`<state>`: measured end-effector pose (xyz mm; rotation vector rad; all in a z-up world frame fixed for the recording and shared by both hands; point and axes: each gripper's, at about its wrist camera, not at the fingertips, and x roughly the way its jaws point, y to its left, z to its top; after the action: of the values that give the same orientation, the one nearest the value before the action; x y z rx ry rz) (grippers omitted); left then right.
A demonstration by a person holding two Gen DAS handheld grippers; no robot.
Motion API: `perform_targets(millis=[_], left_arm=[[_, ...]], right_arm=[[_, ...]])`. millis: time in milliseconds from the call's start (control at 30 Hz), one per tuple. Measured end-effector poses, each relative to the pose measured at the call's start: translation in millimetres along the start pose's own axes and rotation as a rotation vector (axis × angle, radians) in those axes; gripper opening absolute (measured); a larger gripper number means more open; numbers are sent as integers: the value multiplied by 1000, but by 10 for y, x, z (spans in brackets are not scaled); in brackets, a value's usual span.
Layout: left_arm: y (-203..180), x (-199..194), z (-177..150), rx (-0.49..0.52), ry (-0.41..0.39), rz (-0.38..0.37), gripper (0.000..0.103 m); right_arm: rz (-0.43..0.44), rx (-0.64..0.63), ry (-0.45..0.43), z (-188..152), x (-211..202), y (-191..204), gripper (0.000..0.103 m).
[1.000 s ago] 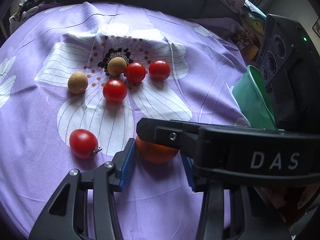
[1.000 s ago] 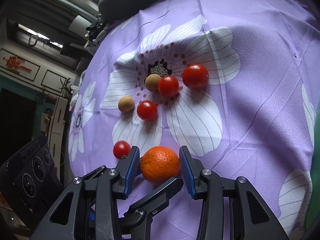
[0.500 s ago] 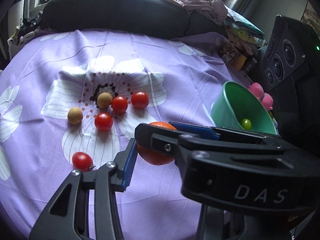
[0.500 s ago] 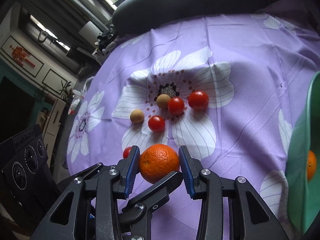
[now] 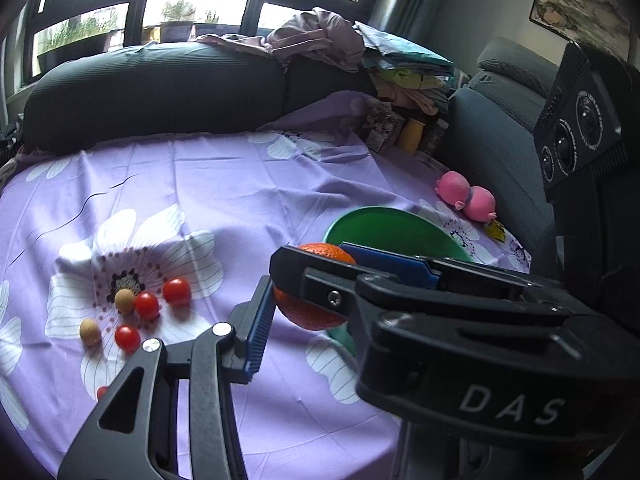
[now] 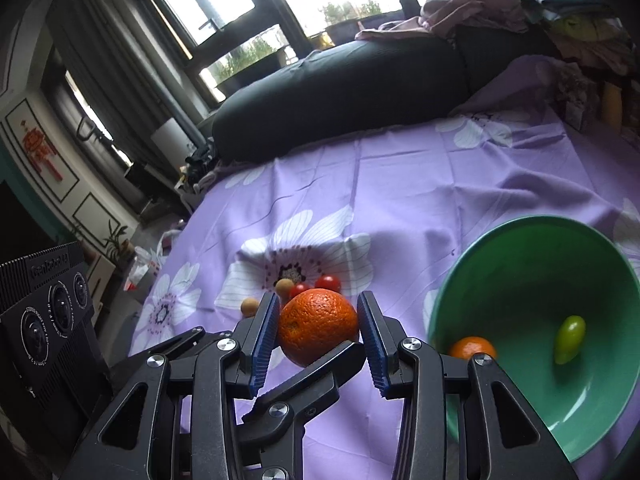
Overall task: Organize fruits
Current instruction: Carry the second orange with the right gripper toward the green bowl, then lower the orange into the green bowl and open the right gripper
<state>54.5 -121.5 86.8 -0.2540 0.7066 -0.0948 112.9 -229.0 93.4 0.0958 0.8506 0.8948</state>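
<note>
Right claw (image 6: 318, 332): blue ribbed pads pinching a large orange (image 6: 317, 331) from both sides, the fruit lifted clear of the purple flowered cloth (image 6: 400, 200) that covers the table. A dark bar of the other tool crosses under the orange in the right wrist view.

Left claw (image 5: 304, 304): its left blue pad (image 5: 260, 328) is plain to see, but the right claw's black body, marked DAS, crosses in front of the rest; I cannot tell whether it is spread or pressed together. The orange (image 5: 316, 312) shows just right of that pad.

Green bowl (image 6: 532, 320): on the cloth at the right, just beside the held orange. Inside it: one small orange (image 6: 472, 348) near the left wall, one green oval fruit (image 6: 569, 339) further right.

Loose fruit on the white flower print, left and far of the claws: three red tomatoes (image 5: 176, 291) (image 5: 146, 305) (image 5: 127, 338) and two tan round fruits (image 5: 125, 300) (image 5: 90, 332), close together. A further red fruit (image 5: 102, 392) peeps out at the left claw's edge.

Pink toy (image 5: 466, 198): on the cloth at the far right, beyond the bowl.

Dark cushion (image 5: 152, 88): along the far edge, with piled clothes (image 5: 320, 44) to its right.
</note>
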Motion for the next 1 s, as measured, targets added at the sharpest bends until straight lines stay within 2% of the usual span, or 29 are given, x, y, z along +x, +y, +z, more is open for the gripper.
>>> perform_targets(millis=[233, 467, 800, 1000], left_arm=[[-331, 278, 110, 38, 27, -73, 43], [-546, 587, 153, 61, 76, -123, 43], [-647, 1033, 80, 33, 195, -150, 43], [-660, 1117, 55, 23, 223, -148, 43]], right_arm=[[-69, 41, -64, 62, -259, -321, 43], [-116, 99, -61, 79, -359, -699, 43], [-153, 170, 23, 18, -199, -1132, 43], [-153, 199, 63, -20, -137, -1273, 43]])
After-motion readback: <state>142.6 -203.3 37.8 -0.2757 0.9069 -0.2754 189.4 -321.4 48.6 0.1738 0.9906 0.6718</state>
